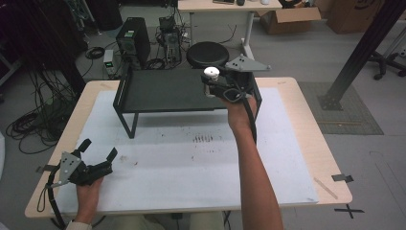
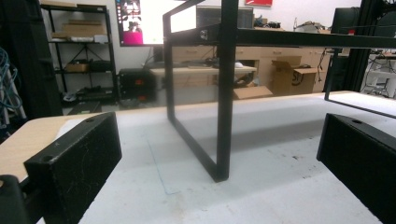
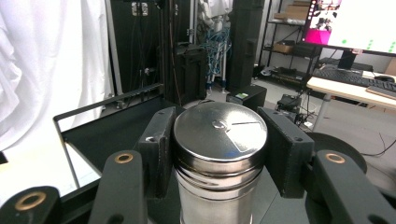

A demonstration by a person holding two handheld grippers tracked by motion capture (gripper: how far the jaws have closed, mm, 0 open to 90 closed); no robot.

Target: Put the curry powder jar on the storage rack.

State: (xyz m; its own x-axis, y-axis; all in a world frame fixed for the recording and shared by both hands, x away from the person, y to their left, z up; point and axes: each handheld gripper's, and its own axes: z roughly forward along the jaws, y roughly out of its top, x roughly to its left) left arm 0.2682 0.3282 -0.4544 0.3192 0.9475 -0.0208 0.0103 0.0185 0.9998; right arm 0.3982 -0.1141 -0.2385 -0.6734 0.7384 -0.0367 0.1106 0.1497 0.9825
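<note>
I am gripping the steel canister upright in my right tool, over the black shelf's two o'clock corner; my left tool is idling open at seven o'clock on the desk.

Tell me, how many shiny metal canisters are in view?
1. The metal canister is clamped upright in the right hand-held gripper, held above the black shelf rack. Others may be hidden.

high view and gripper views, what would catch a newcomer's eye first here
The shiny metal can stands out, clamped upright between the jaws of the right hand-held gripper, held over the right end of the black shelf. Next comes the left hand-held gripper, open and holding nothing, low at the table's near left corner.
</note>
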